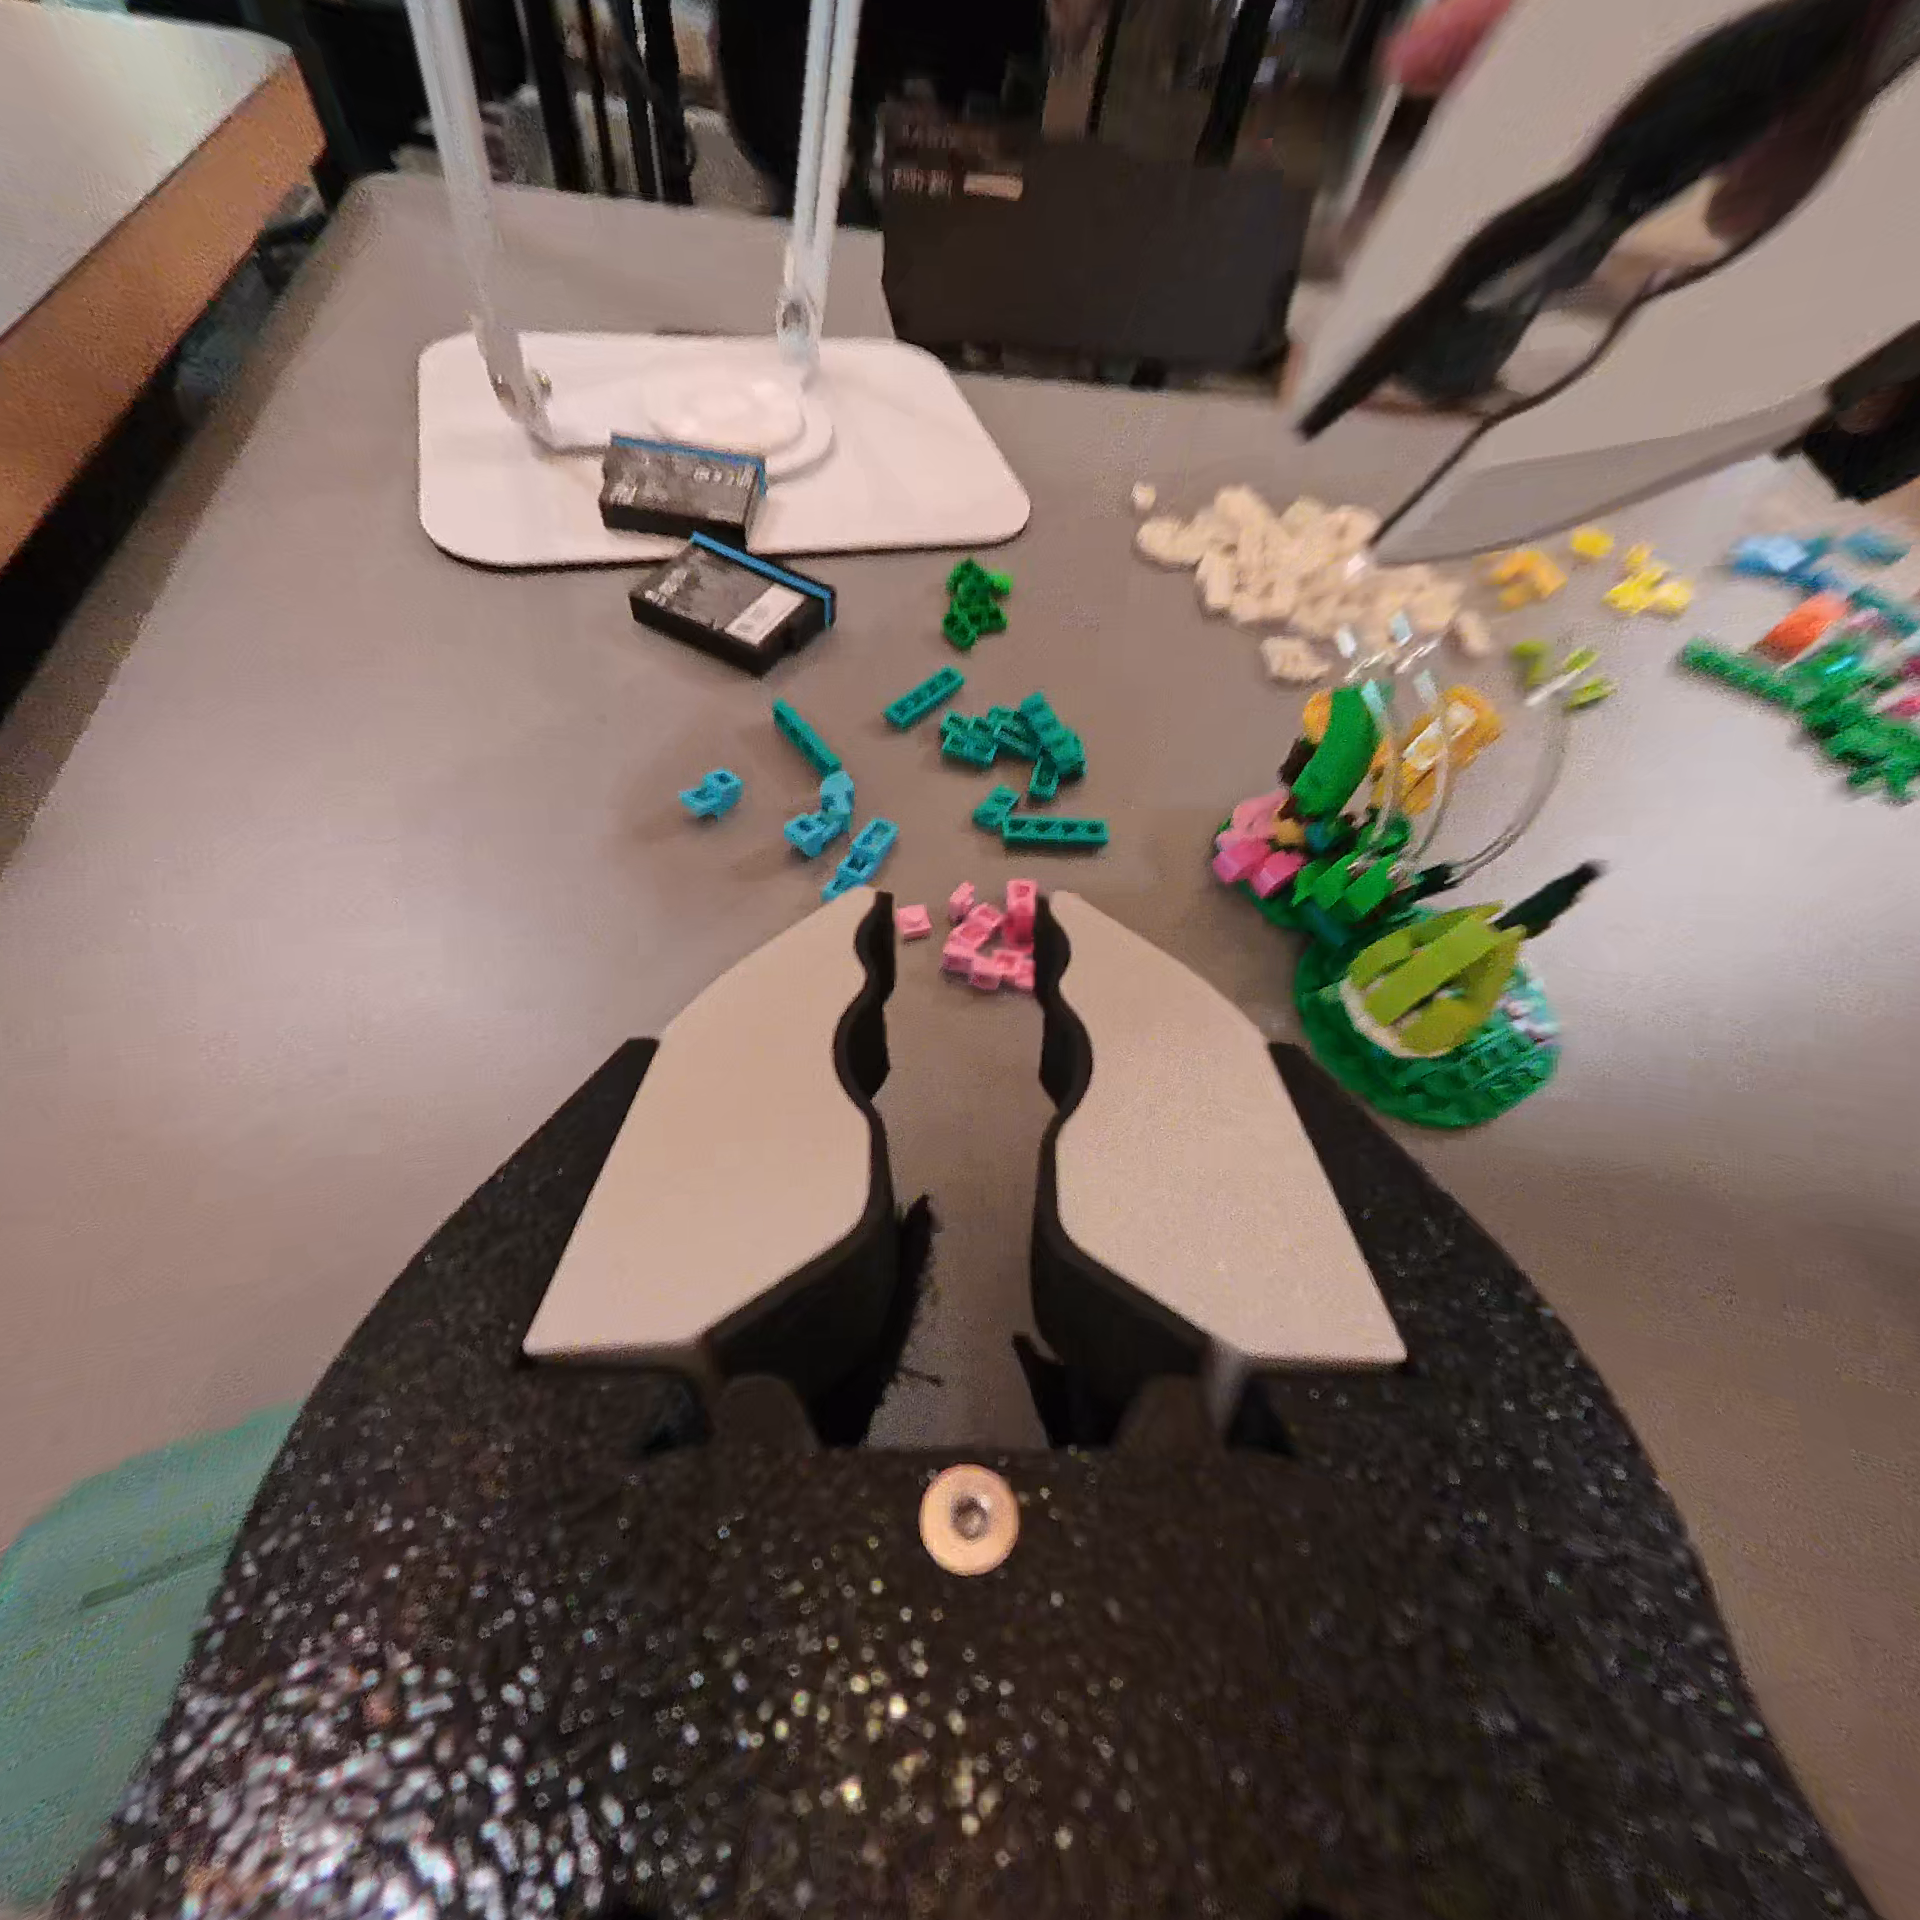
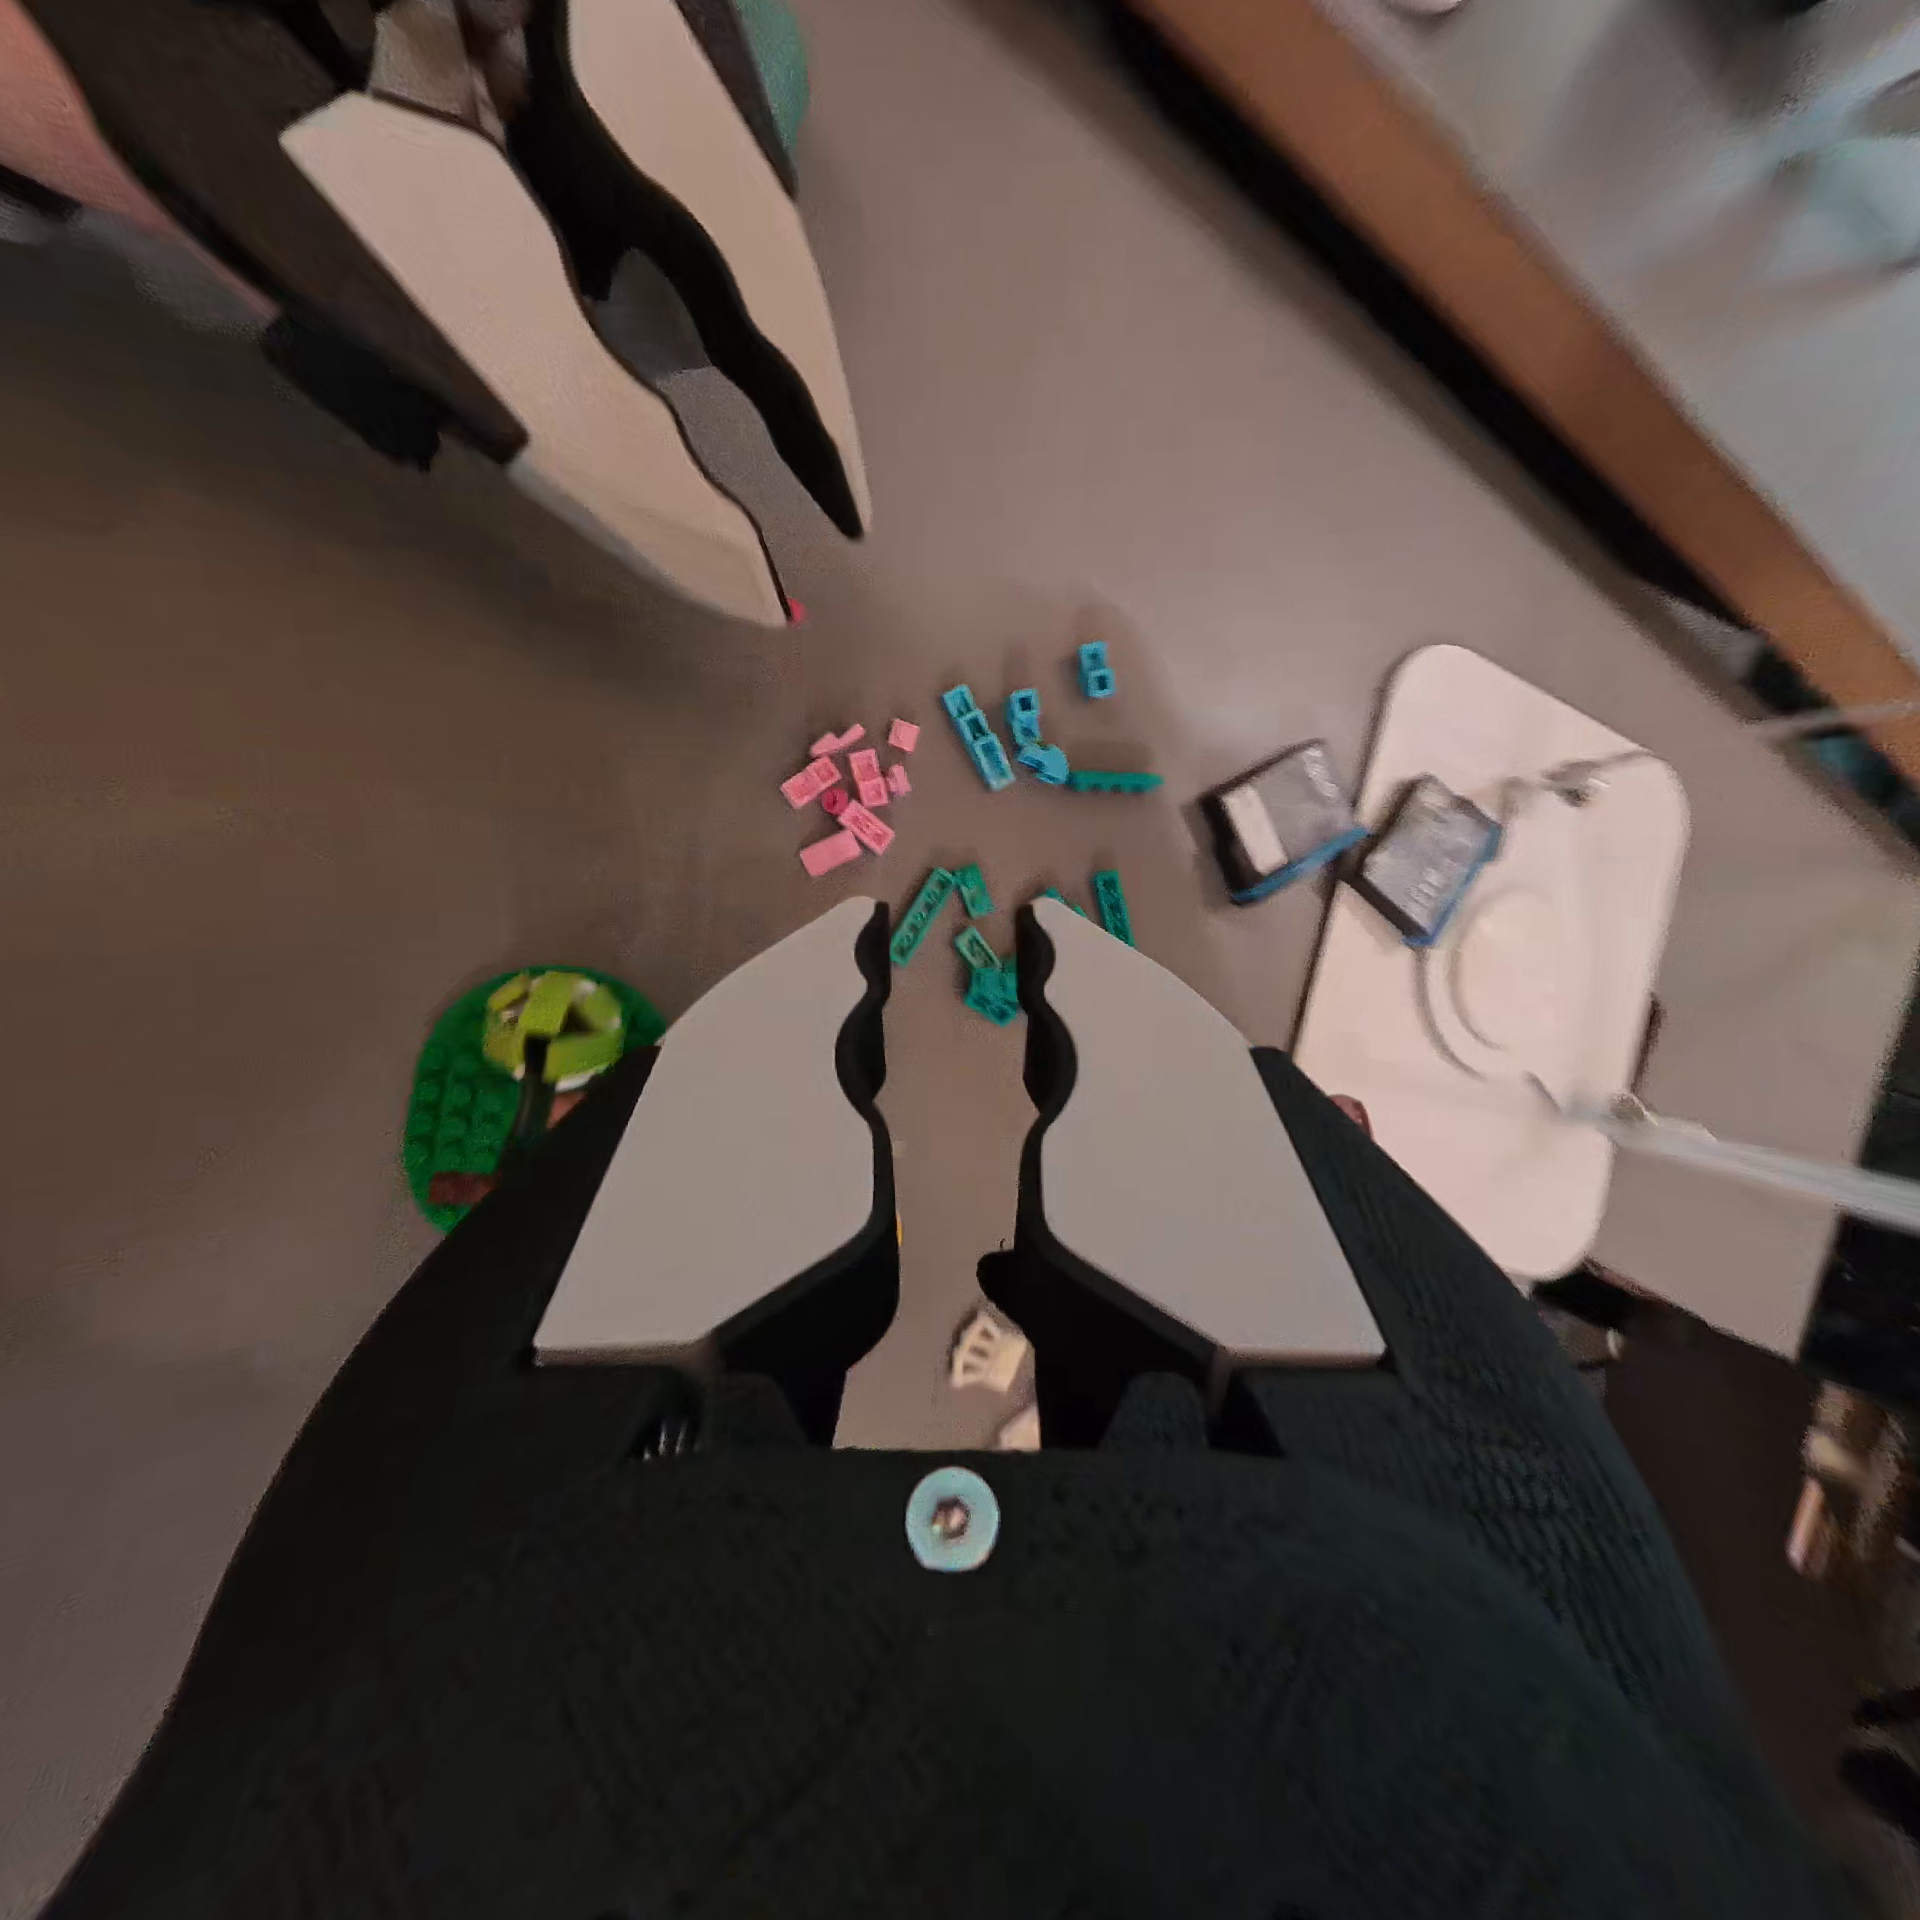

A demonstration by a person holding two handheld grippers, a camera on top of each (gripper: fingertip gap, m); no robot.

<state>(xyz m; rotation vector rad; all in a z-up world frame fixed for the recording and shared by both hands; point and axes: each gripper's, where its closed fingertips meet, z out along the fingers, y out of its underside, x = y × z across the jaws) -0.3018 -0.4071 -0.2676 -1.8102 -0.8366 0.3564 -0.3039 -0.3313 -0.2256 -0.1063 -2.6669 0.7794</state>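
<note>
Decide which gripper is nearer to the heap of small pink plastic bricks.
Left. The left gripper hovers right above the pink bricks; the right gripper hangs over teal bricks beside them.

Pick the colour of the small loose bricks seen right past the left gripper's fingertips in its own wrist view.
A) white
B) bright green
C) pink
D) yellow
C: in the left wrist view the left gripper has its jaws apart, and the pink bricks lie on the table just past the tips; the teal bricks lie farther out.
</note>
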